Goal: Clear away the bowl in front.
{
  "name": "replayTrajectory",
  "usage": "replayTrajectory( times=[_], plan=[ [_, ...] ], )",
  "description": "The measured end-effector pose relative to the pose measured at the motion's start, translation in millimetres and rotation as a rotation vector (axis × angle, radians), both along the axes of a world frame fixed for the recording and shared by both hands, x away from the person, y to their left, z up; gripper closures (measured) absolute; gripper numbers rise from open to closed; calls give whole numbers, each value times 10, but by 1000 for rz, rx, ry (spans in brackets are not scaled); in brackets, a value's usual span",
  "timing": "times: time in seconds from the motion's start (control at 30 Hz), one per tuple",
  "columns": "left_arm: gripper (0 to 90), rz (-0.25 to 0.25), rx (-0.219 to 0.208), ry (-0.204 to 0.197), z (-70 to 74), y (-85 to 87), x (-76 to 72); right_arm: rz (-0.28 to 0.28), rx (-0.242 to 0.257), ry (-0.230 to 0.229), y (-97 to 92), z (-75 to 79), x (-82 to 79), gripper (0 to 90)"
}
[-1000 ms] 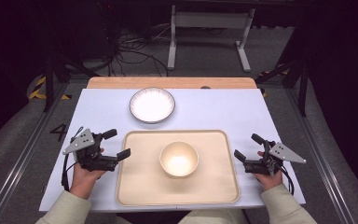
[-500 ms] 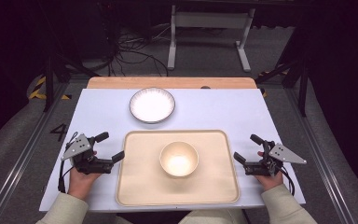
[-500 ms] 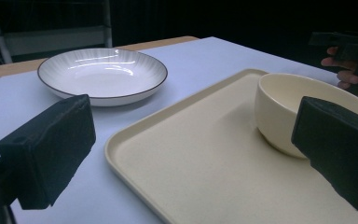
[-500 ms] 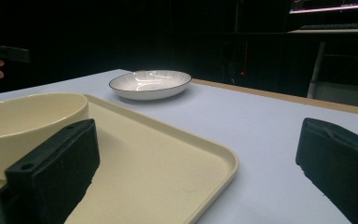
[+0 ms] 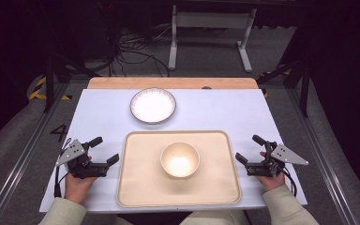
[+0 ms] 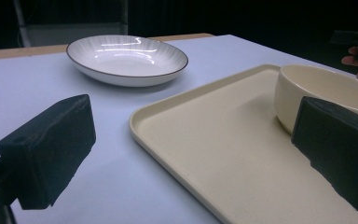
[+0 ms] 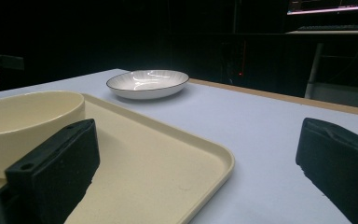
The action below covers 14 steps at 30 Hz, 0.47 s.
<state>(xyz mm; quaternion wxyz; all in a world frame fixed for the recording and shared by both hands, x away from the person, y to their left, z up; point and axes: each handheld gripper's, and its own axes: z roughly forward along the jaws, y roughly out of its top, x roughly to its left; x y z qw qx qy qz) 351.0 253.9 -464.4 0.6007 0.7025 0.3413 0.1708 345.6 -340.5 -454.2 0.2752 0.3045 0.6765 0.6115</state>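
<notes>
Plate (image 5: 153, 105) looks like glazed ceramic, v glossy w/ a thin dark rim + faint ribbed lines inside. Bowl (image 5: 180, 159) is cream, smooth, satin-ish finish, prob ceramic or melamine. Tray (image 5: 136, 187) is matt beige plastic, slightly grainy texture. Counter (image 5: 98, 117) top is a smooth matt pale sheet, bare wood strip at the far edge. Left tongs (image 5: 104, 150) and right tongs (image 5: 248, 148): pads are matt black, foam/rubbery look.

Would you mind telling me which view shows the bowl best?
The high view: the bowl shows whole, mid-tray. The left gripper view has its side, partly behind a jaw; the right gripper view catches its rim, cut off at the edge.
</notes>
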Motion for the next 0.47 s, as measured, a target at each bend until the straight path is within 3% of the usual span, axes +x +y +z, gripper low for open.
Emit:
replayTrajectory(
  times=[0.37, 0.47],
  plan=[
    [5, -18, 18, -15, -20, -34, -3, -3, 5, -3, -9, -4, 1, 0],
    [6, -10, 16, -14, -21, -29, 0, 5, 35, 8, -14, -4, 7, 0]
  ],
)
